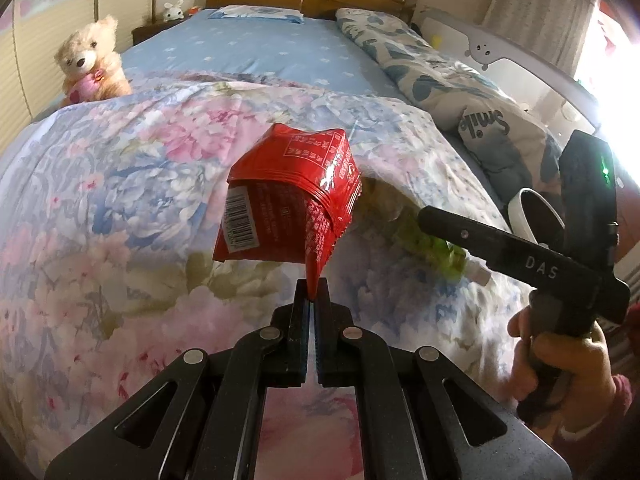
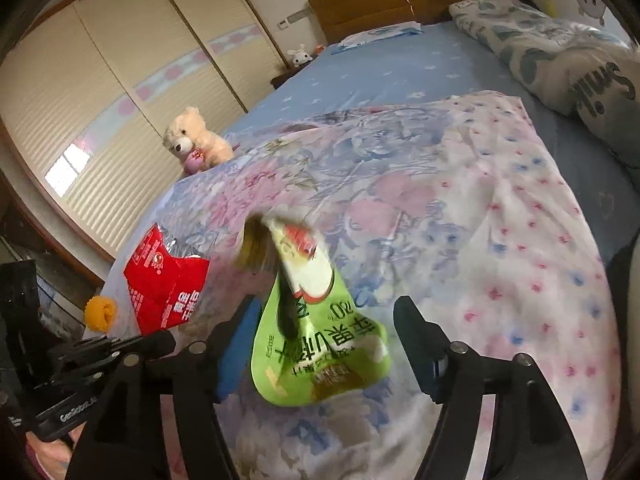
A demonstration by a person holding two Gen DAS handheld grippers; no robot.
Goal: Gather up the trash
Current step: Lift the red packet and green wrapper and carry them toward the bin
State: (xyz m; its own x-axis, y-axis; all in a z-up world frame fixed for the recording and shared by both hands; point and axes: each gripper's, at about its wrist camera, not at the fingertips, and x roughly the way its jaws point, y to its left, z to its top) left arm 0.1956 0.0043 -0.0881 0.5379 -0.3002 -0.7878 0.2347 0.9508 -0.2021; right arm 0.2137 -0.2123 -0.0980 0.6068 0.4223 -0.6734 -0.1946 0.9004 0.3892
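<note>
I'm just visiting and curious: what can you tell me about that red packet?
The red packet is a glossy, foil-like wrapper, crumpled and torn open, with white print and a barcode. It hangs in the air above the floral quilt, one corner pinched between the shut fingers of the left gripper. Nothing else touches it.

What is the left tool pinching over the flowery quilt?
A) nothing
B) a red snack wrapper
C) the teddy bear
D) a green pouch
B: the left tool is shut on a corner of the red snack wrapper, which hangs above the quilt; the green pouch sits between the open right tool's fingers instead.
</note>
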